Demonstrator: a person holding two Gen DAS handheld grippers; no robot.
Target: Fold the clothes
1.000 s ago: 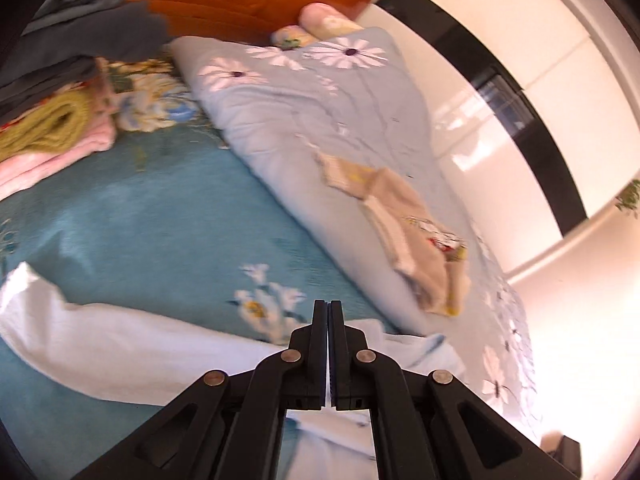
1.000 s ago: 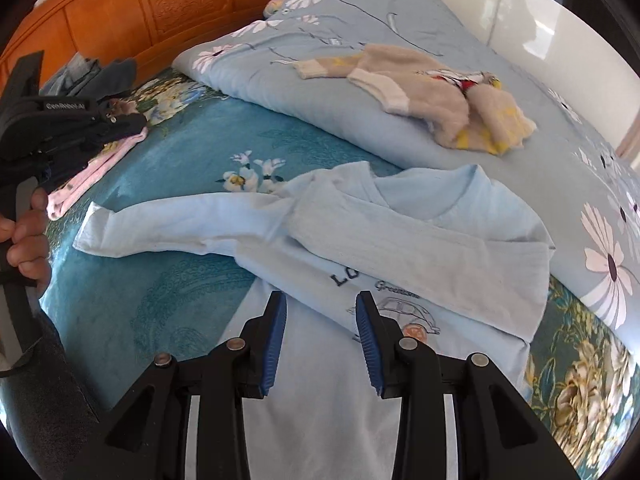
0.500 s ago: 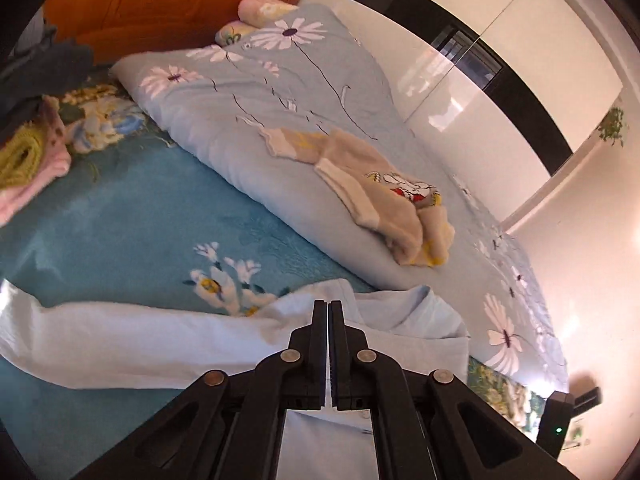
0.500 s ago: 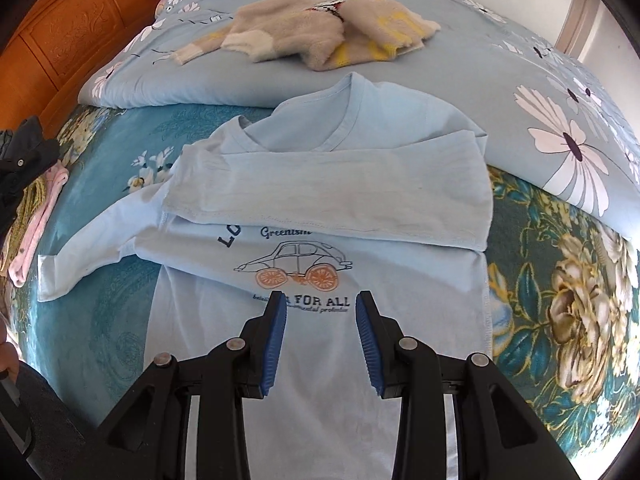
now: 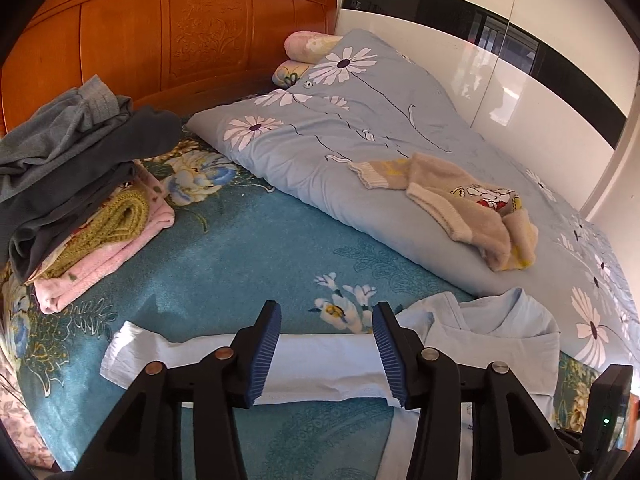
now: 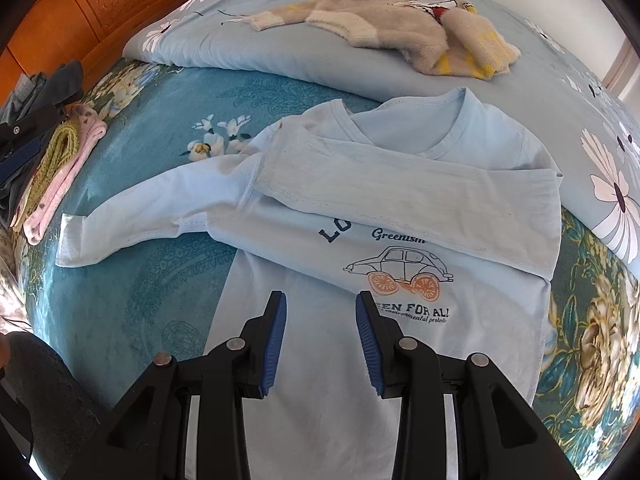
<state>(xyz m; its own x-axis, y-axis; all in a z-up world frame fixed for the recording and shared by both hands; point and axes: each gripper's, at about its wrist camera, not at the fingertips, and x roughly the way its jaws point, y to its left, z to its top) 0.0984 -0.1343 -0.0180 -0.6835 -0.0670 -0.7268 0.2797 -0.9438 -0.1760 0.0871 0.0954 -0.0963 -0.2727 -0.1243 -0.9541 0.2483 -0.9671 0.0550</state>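
Well, teal floral bedspread point(image 5: 224, 264), wood headbd point(image 5: 160, 40).

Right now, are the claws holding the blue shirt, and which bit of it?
No, nothing is held. The left claw is open above the stretched-out sleeve, and the right claw is open over the blue shirt.

Both wrist views look down—close—sharing the shirt point(image 6: 400, 240).

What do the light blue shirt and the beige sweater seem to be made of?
Light blue shirt: probably thin cotton jersey, matte; it lies flat with stitched hems and a printed car. Beige sweater: likely fleece or plush knit; fuzzy surface, ribbed cuffs.
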